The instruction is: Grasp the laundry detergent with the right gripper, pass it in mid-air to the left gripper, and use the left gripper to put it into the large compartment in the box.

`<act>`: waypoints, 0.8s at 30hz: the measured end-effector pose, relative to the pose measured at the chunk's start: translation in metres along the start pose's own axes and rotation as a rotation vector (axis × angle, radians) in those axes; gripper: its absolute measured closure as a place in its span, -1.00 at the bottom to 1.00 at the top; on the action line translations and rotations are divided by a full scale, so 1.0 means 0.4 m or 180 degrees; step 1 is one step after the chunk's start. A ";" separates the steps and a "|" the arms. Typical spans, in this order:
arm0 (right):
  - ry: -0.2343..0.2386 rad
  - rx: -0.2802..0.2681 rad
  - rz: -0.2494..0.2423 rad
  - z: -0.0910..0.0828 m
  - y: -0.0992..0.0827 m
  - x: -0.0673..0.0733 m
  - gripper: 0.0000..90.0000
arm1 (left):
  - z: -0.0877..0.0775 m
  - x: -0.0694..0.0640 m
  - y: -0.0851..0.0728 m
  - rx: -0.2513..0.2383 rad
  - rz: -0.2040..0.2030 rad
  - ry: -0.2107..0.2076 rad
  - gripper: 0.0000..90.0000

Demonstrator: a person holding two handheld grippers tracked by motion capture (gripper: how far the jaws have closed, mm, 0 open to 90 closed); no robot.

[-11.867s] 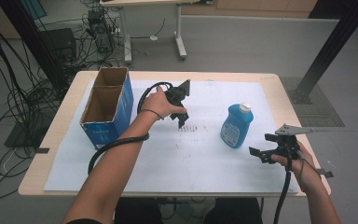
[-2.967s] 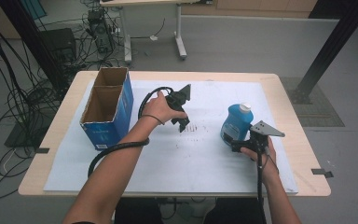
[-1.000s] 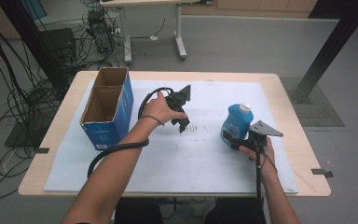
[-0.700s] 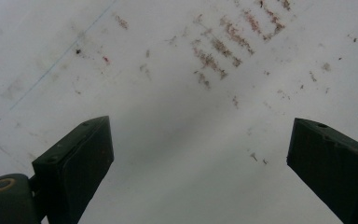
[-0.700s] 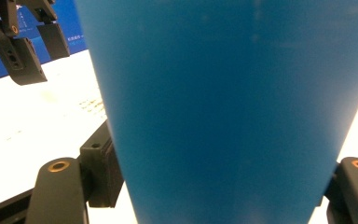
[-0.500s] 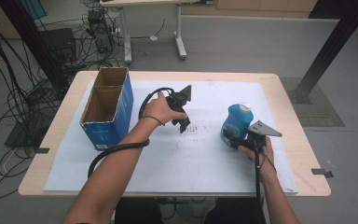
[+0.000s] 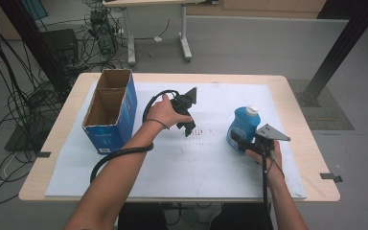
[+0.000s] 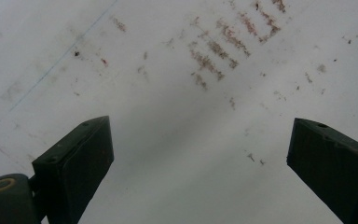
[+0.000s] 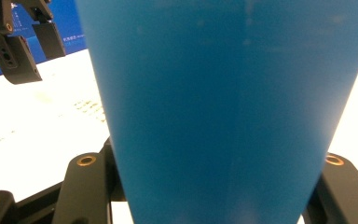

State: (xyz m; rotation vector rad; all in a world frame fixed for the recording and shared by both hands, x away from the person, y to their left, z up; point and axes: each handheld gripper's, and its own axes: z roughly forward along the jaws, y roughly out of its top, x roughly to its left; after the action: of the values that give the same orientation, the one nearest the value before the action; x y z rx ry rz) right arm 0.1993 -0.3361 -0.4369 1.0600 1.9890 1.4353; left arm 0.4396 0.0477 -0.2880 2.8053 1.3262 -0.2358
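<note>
Blue bottle (image 7: 243,125) with a white cap, standing upright toward 3 o'clock on the surface (image 7: 297,103), on the white sheet (image 7: 187,163) covering most of it. Right claw (image 7: 235,140) clamped on the bottle's lower body, coming in from the 5 o'clock side; jaws just been closing, with the bottle between them. In the right gripper view, blue bottle wall (image 9: 223,107) huge and close, black jaws hugging it on both sides down low.

Left claw (image 7: 189,125) parked near the middle of the surface, well apart from the bottle, off at the bottle's 9 o'clock. Jaws spread wide with nothing between them, pointing down at the sheet. Left gripper view looks straight onto the white sheet with some brownish smudges (image 8: 223,42) up around 12 o'clock, jaws standing far apart at 8 and 4. Same claw also visible at 10 o'clock in the right gripper view (image 9: 25,44).

Open cardboard box (image 7: 109,111) with blue sides over at 9 o'clock on the surface, just beside the left forearm, split into two compartments, both looking bare inside as far as can be told.
</note>
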 end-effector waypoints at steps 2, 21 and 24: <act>0.0001 0.0009 -0.0006 0.000 0.002 0.000 -0.09 | -0.001 0.000 0.001 0.0005 -0.0001 -0.0002 -0.83; -0.0010 -0.0023 -0.0007 -0.001 -0.005 0.003 -0.09 | -0.002 -0.002 -0.003 -0.0009 -0.0023 0.0001 -0.83; -0.0014 -0.0018 -0.0013 -0.001 -0.004 0.003 -0.09 | -0.002 -0.001 -0.004 -0.0006 -0.0036 -0.0005 -0.83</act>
State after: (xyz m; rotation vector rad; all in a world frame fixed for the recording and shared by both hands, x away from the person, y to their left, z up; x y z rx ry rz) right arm 0.1978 -0.3354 -0.4382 1.0552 1.9820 1.4343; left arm 0.4382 0.0486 -0.2870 2.7964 1.3415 -0.2369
